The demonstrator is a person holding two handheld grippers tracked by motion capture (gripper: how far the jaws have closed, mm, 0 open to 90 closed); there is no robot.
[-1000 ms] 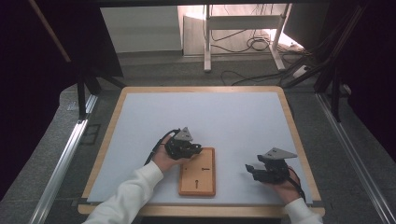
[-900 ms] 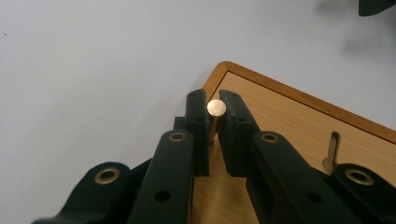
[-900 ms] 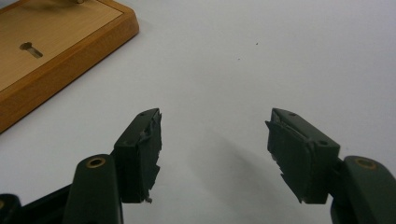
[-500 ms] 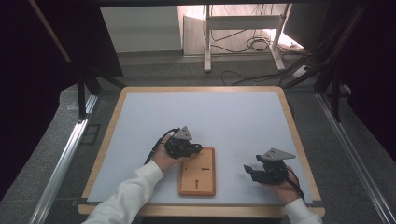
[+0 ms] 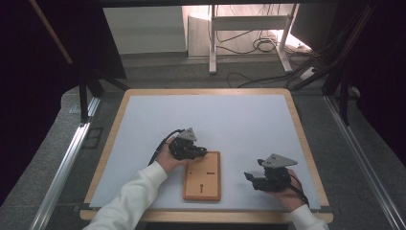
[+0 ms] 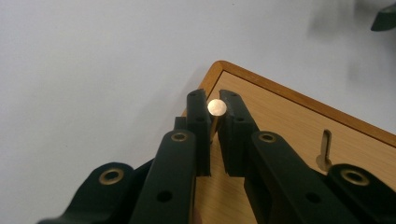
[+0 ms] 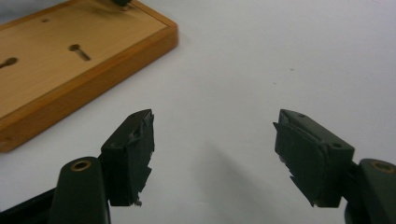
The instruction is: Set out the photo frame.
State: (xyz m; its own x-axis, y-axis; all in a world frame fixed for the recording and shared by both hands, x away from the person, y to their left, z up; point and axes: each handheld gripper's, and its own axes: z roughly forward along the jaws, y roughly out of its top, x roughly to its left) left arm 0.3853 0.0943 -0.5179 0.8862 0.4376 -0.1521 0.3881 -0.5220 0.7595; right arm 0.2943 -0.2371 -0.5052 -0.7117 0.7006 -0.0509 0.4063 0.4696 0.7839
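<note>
Jaws of the left gripper (image 6: pixel 216 114) pinch a brass pin (image 6: pixel 217 108) at the wooden board's (image 5: pixel 203 176) far left corner; the right gripper (image 7: pixel 212 140) has just been opening, nothing between its jaws.

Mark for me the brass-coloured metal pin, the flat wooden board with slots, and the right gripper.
brass-coloured metal pin (image 6: pixel 217 108), left gripper view, its round end face.
flat wooden board with slots (image 5: pixel 203 184), high view, bare top face.
right gripper (image 7: pixel 212 154), right gripper view, midway between its open fingertips.

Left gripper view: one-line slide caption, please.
Left gripper shut on a brass pin above the wooden board's corner.
</note>
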